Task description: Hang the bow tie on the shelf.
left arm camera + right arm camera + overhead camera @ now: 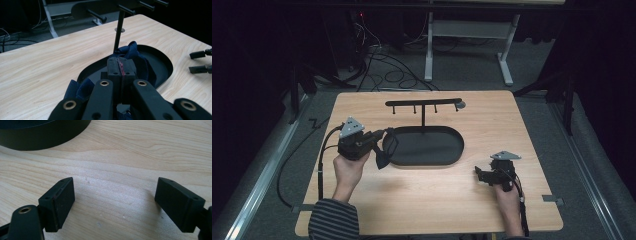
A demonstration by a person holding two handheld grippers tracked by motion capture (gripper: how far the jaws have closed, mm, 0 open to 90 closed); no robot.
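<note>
**Left jaws grip cloth at tray's edge**

The left gripper (121, 68) has its jaws clenched on a dark blue cloth (136, 56) at the left rim of the black oval tray (451, 155). The right gripper (115, 205), jaws spread wide, hovers over bare bench (427, 195). No readable writing

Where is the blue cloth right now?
In the high view the blue cloth is at the left end of the black oval tray, pinched in the left tool. It hangs over the tray's rim, with the rack just behind.
</note>
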